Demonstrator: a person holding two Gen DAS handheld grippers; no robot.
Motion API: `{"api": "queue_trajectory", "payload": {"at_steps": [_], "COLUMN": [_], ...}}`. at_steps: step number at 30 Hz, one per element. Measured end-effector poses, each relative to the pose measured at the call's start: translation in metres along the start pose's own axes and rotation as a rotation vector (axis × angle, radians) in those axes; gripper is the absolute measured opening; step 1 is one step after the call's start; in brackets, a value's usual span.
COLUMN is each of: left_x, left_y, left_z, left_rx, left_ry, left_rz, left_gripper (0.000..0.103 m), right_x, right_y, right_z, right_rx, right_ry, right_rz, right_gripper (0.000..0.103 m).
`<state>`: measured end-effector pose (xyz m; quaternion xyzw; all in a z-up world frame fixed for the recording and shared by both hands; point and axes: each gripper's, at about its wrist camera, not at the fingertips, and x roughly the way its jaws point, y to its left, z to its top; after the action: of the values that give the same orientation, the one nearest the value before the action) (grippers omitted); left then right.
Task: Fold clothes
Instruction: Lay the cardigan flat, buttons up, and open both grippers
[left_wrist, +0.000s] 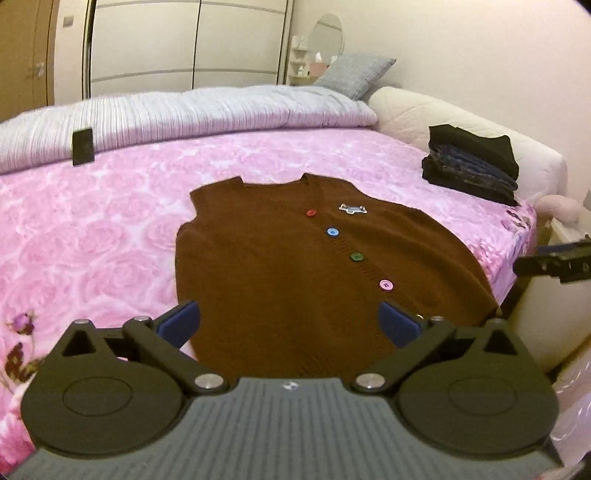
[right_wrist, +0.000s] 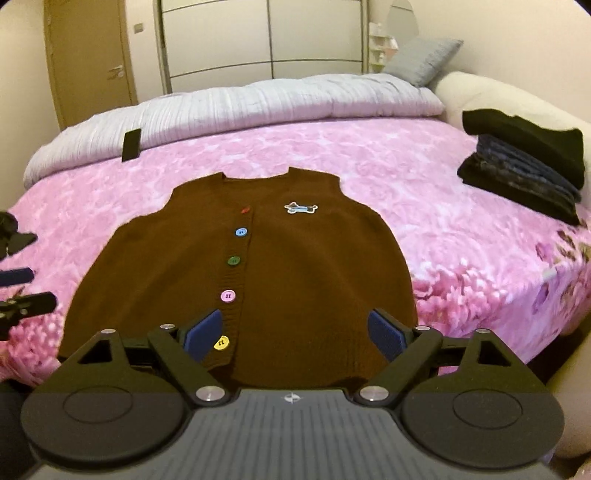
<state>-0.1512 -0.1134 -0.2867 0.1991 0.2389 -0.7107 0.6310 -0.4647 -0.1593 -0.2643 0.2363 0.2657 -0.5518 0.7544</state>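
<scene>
- The bed (left_wrist: 92, 229) is spread with a vest (left_wrist: 295, 266), laid flat, hem nearest, collar away.
- The left gripper (left_wrist: 290, 325) and right gripper (right_wrist: 295, 334) are held wide apart, seemingly just above the hem.

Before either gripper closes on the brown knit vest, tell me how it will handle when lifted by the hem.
The brown knit vest lies flat and soft on the pink bedspread, so it will probably droop and sag from any single pinch point. Its buttons appear fastened, so the front panels should likely stay together. The knit looks fairly thick, so it may stretch slightly under its own weight.
</scene>
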Motion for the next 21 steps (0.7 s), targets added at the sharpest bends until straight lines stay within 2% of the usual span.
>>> {"api": "queue_trajectory", "payload": {"at_steps": [7,11,21], "left_x": [0.005,0.005,0.003], "left_y": [-0.013,-0.018,-0.015], "left_z": [0.002,-0.001,-0.004], "left_rx": [0.031,0.053,0.035], "left_ry": [0.023,0.035,0.042], "left_rz": [0.036,0.048,0.046], "left_gripper": [0.102,0.102,0.102], "right_x": [0.007,0.006,0.007], "right_y": [0.009,0.014,0.023], "right_z": [-0.004,-0.006,-0.008], "right_rx": [0.022,0.029,0.023], "right_ry": [0.084,0.095,0.105], "right_rz": [-0.069,-0.071,-0.059], "right_gripper": [0.088,0.088,0.088]}}
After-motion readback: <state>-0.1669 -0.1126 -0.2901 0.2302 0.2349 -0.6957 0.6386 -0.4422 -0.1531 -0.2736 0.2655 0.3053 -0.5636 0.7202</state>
